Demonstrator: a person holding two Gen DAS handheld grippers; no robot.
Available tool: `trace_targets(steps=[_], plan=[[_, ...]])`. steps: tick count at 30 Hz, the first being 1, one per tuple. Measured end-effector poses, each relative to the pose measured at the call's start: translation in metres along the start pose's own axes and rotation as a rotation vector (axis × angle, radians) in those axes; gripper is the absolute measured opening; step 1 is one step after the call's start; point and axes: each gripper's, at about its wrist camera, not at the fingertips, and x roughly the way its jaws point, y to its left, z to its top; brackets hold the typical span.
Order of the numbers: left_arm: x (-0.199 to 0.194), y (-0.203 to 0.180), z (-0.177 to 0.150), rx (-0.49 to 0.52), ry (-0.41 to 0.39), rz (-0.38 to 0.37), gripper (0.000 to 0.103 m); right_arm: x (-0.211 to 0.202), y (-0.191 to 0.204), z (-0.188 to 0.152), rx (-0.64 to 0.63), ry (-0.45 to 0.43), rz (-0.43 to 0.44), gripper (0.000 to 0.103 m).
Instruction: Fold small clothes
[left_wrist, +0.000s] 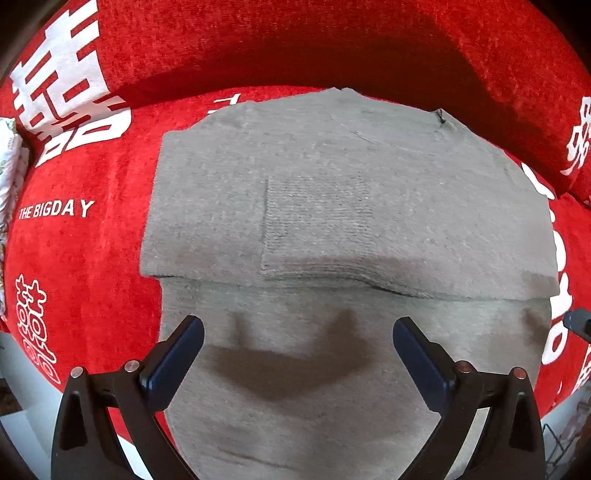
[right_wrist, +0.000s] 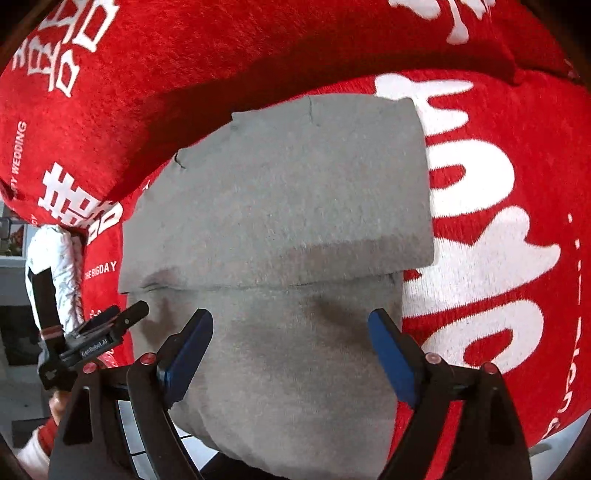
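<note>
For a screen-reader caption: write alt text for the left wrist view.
A grey knit garment lies on a red cover with white lettering, its far part folded over toward the camera so the folded edge crosses the middle. The left gripper hovers above the near layer with its blue-padded jaws wide apart, holding nothing.

Your surface: one red plush sofa seat (left_wrist: 81, 258) with white lettering. On it lies one grey knitted garment (left_wrist: 332, 206), top part folded over, lower end overhanging the front edge.

right gripper (right_wrist: 291, 328): jaws apart, empty | grey garment (right_wrist: 277, 206): folded on red cover (right_wrist: 517, 147)
</note>
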Motion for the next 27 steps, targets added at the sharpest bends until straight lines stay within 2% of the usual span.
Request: trace_targets(steps=[11,19,23,27], plan=[[-0.005,0.015,-0.029,-0.084,0.025,-0.011,0.103,0.017,-0.013,-0.009,0.042,0.097,0.068,0.088],[0.000,0.039,-0.063,-0.115,0.071,-0.010,0.103,0.025,-0.019,-0.038,0.090,0.119,0.133,0.088],[0.006,0.052,-0.083,-0.122,0.092,-0.039,0.103,0.026,-0.021,-0.058,0.108,0.122,0.165,0.088],[0.008,0.064,-0.106,-0.128,0.102,-0.076,0.103,0.024,-0.026,-0.086,0.120,0.121,0.139,0.088]])
